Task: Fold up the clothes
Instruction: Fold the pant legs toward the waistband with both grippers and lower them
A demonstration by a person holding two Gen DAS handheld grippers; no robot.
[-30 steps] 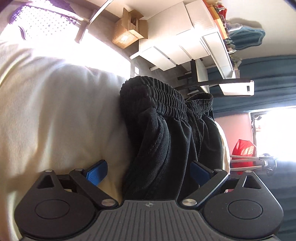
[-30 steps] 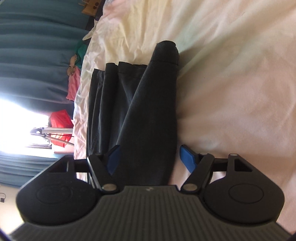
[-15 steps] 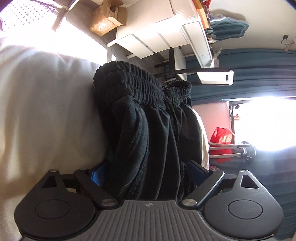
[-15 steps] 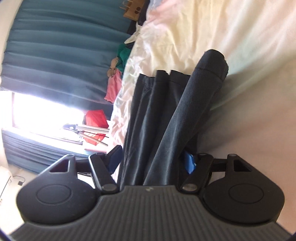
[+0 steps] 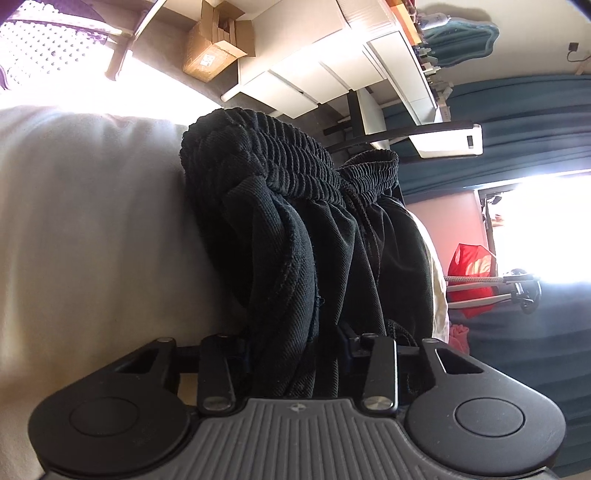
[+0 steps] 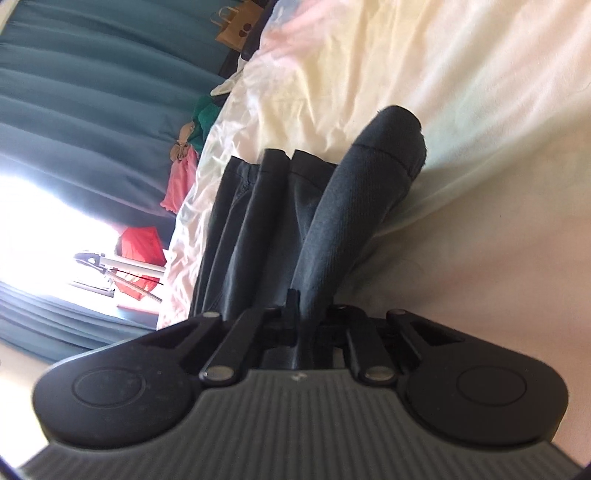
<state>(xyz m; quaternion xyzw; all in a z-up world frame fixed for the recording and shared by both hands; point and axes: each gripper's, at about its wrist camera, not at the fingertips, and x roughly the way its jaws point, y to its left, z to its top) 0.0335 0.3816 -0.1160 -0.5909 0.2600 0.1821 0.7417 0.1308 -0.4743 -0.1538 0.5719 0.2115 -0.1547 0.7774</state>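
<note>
A pair of black trousers [image 5: 295, 236] lies on a cream bedsheet [image 5: 92, 229]. In the left wrist view its ribbed elastic waistband [image 5: 266, 155] bunches at the far end. My left gripper [image 5: 295, 343] is shut on the gathered cloth below the waistband. In the right wrist view the trouser legs [image 6: 258, 221] lie in pleats, and one leg [image 6: 354, 218] with its hem rises toward the camera. My right gripper [image 6: 306, 317] is shut on that leg. The fingertips of both grippers are hidden in the cloth.
The cream sheet [image 6: 424, 74] spreads around the trousers. Beyond the bed stand white drawers [image 5: 332, 74], a cardboard box [image 5: 210, 55], teal curtains [image 6: 92, 110], a red bag [image 5: 472, 277] and a paper bag [image 6: 236, 26].
Both grippers went from open around the cloth to shut on it. The left closed on the waistband end, the right on a trouser leg, and both views tilted.
</note>
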